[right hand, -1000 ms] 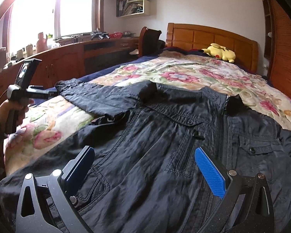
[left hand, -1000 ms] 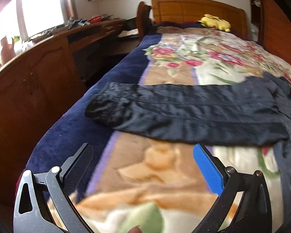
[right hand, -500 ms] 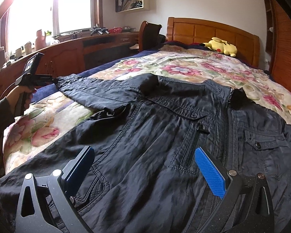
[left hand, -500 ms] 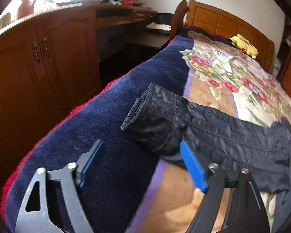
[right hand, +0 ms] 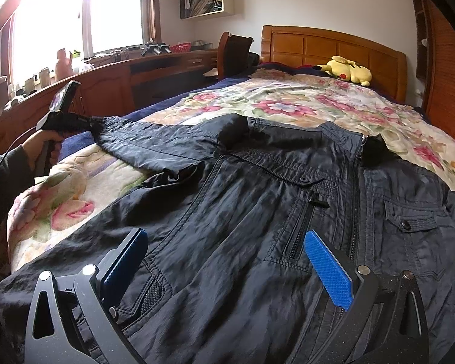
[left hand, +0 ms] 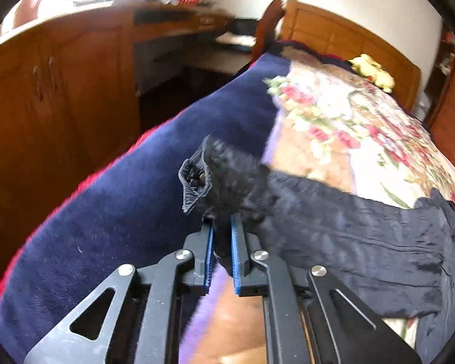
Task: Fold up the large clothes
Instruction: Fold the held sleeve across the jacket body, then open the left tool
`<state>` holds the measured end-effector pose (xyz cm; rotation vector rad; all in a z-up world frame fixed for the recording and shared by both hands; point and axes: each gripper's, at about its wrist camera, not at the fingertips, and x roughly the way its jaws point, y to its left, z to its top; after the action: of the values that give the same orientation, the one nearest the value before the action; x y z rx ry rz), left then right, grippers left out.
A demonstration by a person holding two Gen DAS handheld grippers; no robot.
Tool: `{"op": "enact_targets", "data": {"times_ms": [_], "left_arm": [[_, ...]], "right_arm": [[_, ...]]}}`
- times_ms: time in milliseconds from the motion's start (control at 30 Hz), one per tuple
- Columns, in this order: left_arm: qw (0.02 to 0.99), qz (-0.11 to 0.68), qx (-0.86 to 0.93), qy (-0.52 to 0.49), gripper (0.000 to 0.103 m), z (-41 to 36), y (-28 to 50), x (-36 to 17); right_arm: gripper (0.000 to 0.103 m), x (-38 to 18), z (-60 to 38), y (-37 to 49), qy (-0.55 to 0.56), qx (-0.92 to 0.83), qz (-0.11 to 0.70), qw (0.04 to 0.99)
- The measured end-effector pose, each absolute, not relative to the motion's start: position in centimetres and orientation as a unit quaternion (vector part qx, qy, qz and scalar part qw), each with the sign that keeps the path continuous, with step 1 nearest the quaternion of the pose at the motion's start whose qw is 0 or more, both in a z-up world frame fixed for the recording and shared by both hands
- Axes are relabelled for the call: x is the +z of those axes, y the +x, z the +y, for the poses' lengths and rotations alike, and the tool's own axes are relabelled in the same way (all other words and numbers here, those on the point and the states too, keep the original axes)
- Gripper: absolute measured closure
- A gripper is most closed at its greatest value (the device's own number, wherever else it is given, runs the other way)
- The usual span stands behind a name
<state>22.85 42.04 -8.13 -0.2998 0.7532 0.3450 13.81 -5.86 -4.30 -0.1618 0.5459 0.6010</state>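
Left wrist view shows the left gripper (left hand: 221, 227) pinching the jacket's sleeve cuff (left hand: 197, 182) over the blanket's navy border (left hand: 106, 227). Right wrist view alone shows the right gripper (right hand: 224, 254) spread above the dark jacket (right hand: 257, 212), with a hand (right hand: 42, 148) at nine o'clock.

hand-held gripper (right hand: 224, 261): black frame, blue ribbed pads, silver screws | sleeve (right hand: 3, 179): dark grey

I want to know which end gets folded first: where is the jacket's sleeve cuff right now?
The sleeve cuff is pinched in the left tongs over the bed's navy blanket border, nearest the wooden cabinets.
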Motion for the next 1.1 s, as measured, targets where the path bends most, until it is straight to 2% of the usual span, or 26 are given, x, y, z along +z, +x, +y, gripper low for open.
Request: {"op": "enact_targets", "data": {"times_ms": [200, 367, 600, 833, 1100], "left_arm": [[0.927, 0.336, 0.132, -0.104, 0.095, 36.4, 22.1, -3.2], [0.953, 0.285, 0.084, -0.062, 0.097, 28.5, 21.2, 1.3], [0.966, 0.254, -0.011, -0.034, 0.097, 16.8, 21.6, 6.0], [0.963, 0.248, -0.103, -0.011, 0.098, 6.9, 21.4, 7.4], [0.951, 0.251, -0.177, 0.014, 0.099, -1.6, 18.7, 5.3]], "right_arm": [[0.0, -3.3, -6.5, 13.4, -0.07, 0.304, 0.258, 0.914], [0.0, -1.3, -9.2, 12.3, -0.057, 0.302, 0.236, 0.922], [0.0, 0.4, -13.8, 11.2, -0.047, 0.259, 0.206, 0.942], [0.0, 0.5, -18.0, 10.3, -0.043, 0.214, 0.197, 0.956], [0.0, 0.5, -21.7, 9.4, -0.029, 0.171, 0.198, 0.965]]}}
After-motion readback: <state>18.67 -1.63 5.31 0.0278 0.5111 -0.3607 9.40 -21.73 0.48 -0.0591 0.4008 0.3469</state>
